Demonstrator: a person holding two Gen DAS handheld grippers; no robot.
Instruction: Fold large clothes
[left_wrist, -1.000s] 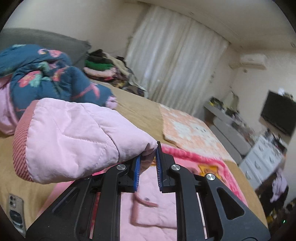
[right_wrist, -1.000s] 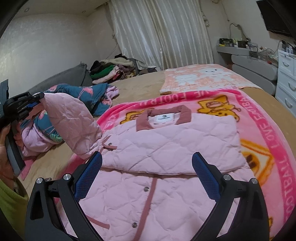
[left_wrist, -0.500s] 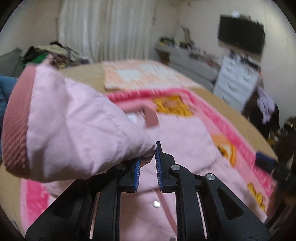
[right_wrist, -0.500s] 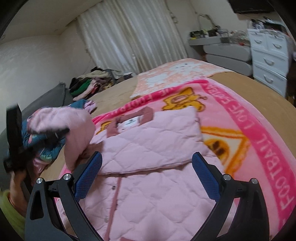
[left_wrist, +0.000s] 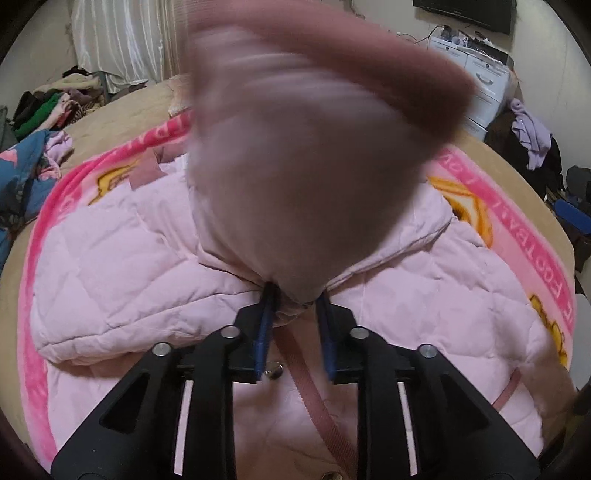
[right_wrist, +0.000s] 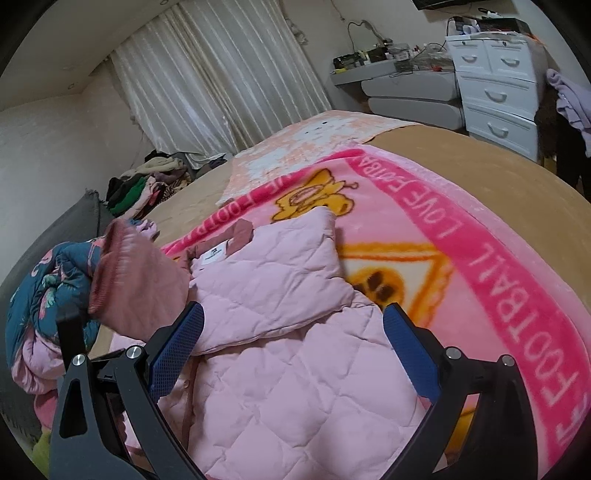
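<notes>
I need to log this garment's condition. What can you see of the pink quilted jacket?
The pink quilted jacket lies front-up on the pink cartoon blanket, padded with diamond stitching, dusty-rose collar, placket trim and snap buttons, and a white neck label. One sleeve is already folded across the chest. The other sleeve, with its ribbed rose cuff, is lifted above the body, its fabric between the fingers of the left gripper; it is motion-blurred. The right gripper hovers open over it.
</notes>
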